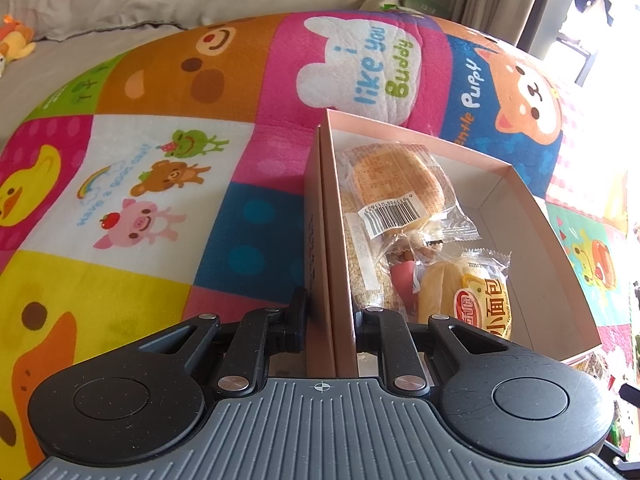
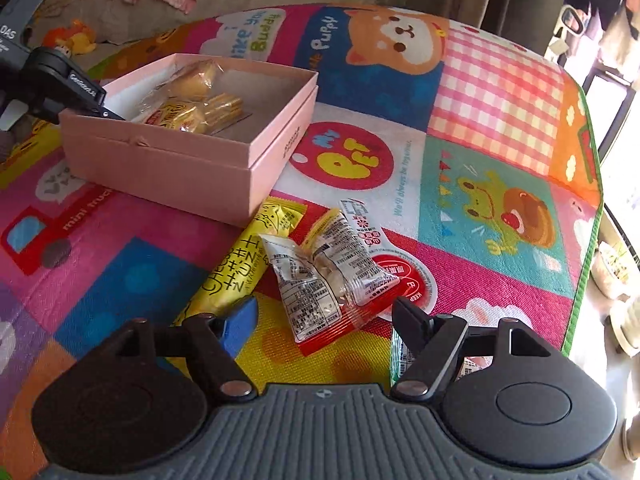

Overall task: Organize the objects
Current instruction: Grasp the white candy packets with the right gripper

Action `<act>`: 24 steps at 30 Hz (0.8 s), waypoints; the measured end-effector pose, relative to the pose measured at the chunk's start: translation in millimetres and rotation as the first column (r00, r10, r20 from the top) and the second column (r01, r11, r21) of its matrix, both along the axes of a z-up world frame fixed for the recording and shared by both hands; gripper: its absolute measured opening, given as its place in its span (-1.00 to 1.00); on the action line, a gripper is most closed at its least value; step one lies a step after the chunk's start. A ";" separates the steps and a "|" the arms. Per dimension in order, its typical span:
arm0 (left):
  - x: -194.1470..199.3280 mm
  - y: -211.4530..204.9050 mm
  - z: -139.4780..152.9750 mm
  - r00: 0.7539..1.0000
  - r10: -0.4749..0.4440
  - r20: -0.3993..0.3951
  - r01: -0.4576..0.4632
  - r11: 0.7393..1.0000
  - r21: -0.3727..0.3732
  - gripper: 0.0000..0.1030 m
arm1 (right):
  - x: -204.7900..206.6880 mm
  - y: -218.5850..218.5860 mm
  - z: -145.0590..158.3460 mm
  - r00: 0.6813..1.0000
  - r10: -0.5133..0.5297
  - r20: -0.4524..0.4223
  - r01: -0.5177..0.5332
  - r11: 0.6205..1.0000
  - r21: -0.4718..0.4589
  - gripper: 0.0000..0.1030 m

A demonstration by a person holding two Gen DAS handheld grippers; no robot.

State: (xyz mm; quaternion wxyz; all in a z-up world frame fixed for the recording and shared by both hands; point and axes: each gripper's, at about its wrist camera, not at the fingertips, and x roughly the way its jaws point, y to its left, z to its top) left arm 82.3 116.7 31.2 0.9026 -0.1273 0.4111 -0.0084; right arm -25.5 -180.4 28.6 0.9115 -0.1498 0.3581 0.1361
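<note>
The left gripper (image 1: 331, 312) has its jaws clamped on the near wall of the pink box (image 1: 532, 216), one finger outside the wall and one inside; the box sits on the colourful play mat (image 1: 160, 184), and its far corner lies close to the "i like you Buddy" patch. Inside the box, wrapped snacks crowd against the gripped wall: a round bread packet with a barcode (image 1: 400, 192) toward the far end, a yellow small-bread packet (image 1: 476, 300) nearer the gripper; the right half of the box floor is bare.

The right gripper (image 2: 326, 312) hovers over the mat with its jaws wide apart and nothing between them; just ahead of them lie a clear packet with printed labels (image 2: 316, 280) resting on a red-and-white packet (image 2: 376, 276), and a long yellow cheese-snack packet (image 2: 236, 268) whose far end touches the box's near corner. To the right the mat is open up to its green border (image 2: 588, 264); beyond that edge the surface drops away.
</note>
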 end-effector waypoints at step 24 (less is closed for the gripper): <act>0.2 0.1 0.5 1.000 -0.002 -0.001 0.002 1.000 0.011 -0.65 | -11.5 4.2 4.1 0.979 0.129 -0.160 -0.130 0.992 0.005 0.03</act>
